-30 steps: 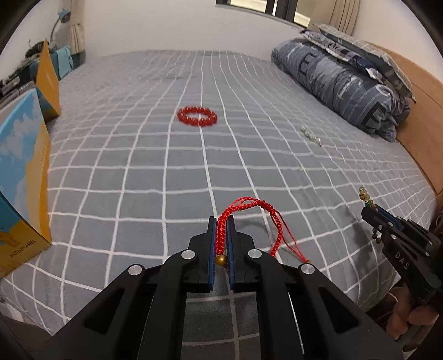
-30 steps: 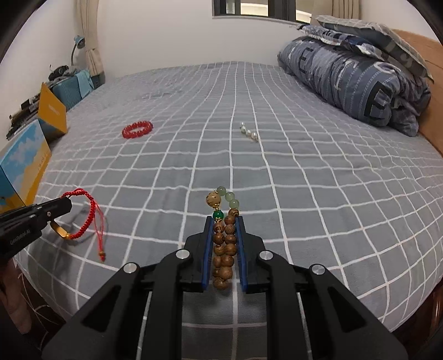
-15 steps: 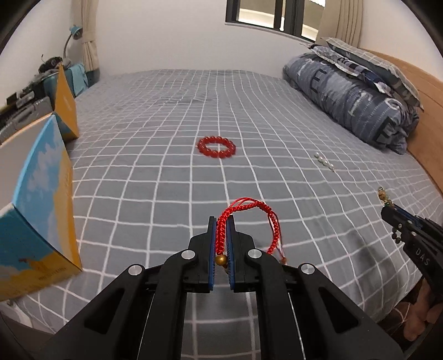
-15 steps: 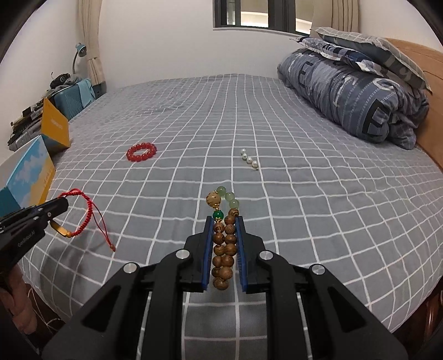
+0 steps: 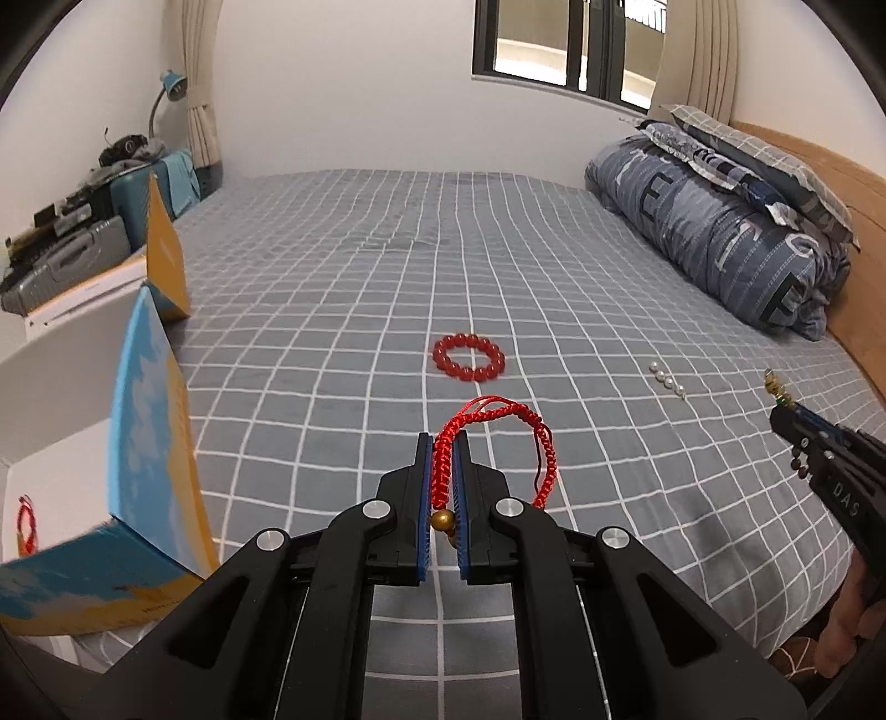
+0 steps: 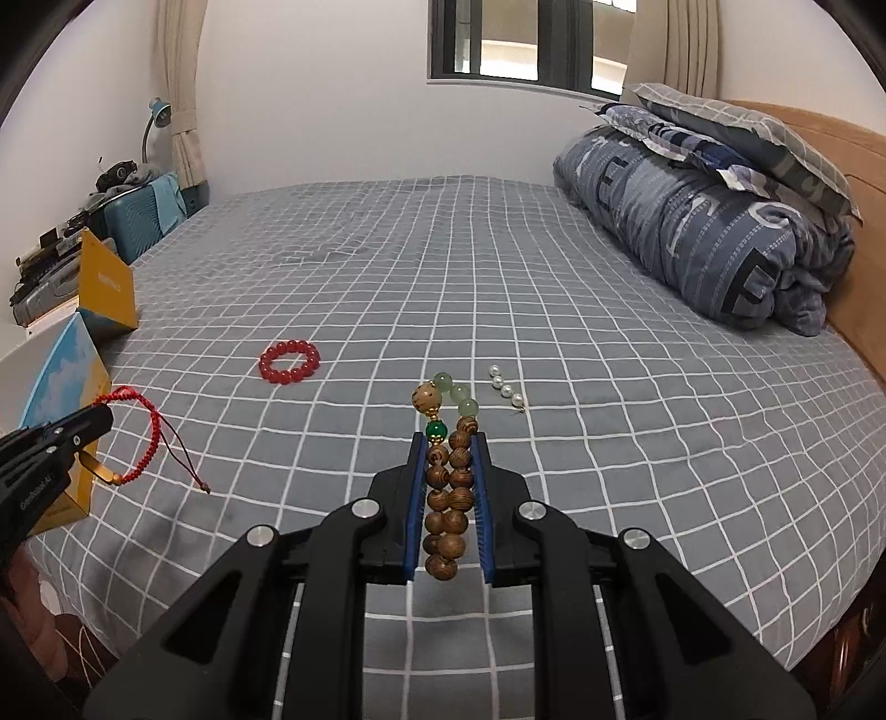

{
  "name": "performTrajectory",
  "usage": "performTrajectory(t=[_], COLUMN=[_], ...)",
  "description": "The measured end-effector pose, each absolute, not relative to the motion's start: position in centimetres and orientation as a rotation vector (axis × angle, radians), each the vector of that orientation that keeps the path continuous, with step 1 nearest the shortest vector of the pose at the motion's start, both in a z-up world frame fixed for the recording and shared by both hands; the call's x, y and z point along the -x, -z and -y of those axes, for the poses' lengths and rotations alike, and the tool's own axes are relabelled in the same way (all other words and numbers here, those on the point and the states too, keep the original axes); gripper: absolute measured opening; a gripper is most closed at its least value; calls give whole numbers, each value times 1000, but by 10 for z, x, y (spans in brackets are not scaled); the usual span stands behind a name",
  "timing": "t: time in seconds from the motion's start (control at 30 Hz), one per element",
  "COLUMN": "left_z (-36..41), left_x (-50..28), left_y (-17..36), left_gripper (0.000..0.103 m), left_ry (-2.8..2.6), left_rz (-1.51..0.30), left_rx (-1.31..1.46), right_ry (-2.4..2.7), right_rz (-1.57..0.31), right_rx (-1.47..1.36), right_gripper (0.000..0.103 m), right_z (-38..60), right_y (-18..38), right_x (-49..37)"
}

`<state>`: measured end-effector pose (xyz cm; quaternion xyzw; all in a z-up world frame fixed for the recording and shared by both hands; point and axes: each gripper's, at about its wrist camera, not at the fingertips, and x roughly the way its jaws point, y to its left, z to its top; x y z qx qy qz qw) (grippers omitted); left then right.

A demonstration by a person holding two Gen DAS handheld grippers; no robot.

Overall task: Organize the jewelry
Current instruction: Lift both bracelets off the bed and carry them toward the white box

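My left gripper (image 5: 442, 448) is shut on a red braided cord bracelet (image 5: 498, 415) with a gold bead, held above the bed; it also shows in the right wrist view (image 6: 138, 437). My right gripper (image 6: 448, 443) is shut on a wooden bead bracelet (image 6: 448, 487) with green beads, and shows at the right edge of the left wrist view (image 5: 786, 410). A red bead bracelet (image 5: 468, 358) and a short pearl piece (image 5: 667, 381) lie on the grey checked bed (image 5: 332, 332). An open blue-and-yellow box (image 5: 144, 443) stands at the left, with something red (image 5: 25, 520) inside.
A folded blue quilt and pillows (image 5: 731, 232) lie at the far right by the wooden headboard. Suitcases and clutter (image 5: 83, 243) stand left of the bed. A window (image 5: 565, 44) is in the far wall.
Both grippers have risen and drawn back from the bed with their bracelets. The left one has moved nearer the open box, whose inside now shows.
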<state>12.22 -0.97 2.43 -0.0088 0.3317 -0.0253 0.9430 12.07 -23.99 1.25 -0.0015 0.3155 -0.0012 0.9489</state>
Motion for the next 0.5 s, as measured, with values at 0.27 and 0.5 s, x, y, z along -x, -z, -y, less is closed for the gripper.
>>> performTrajectory(t=[0.27,0.5], left_z=[3,-16], left_x=[-122,-121], left_y=[-45,-67], left_gripper=[6,6], left_ry=[44,19], left_rz=[-658,-638], left_rx=[-3,-14], right_ry=[-18,-70], right_rz=[-646,-630], right_rx=[8,25], right_gripper=[15,15], right_z=[223,190], right_y=[-18,-34], right_x=[-127,-134])
